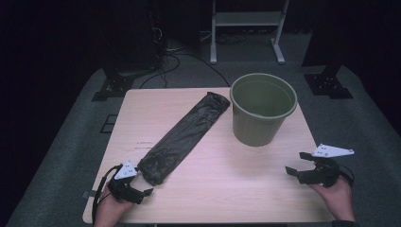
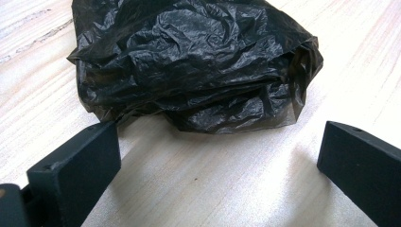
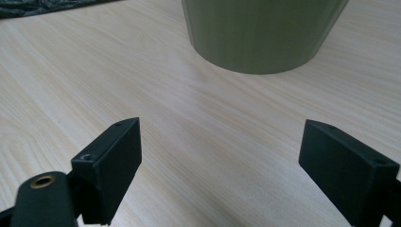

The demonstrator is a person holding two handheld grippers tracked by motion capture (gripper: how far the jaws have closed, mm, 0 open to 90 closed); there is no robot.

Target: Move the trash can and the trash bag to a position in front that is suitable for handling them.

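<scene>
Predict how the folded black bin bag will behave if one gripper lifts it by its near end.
The black bin bag is thin, crinkled film, so it would likely droop and unfold rather than stay flat. It looks very light, so it may slide on the smooth wooden table when nudged. Its glossy creases suggest a slippery grip.

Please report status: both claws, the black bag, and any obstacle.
Left claw open, just short of black bag. Right claw open, empty. Green bucket beside bag, nothing blocking.
</scene>
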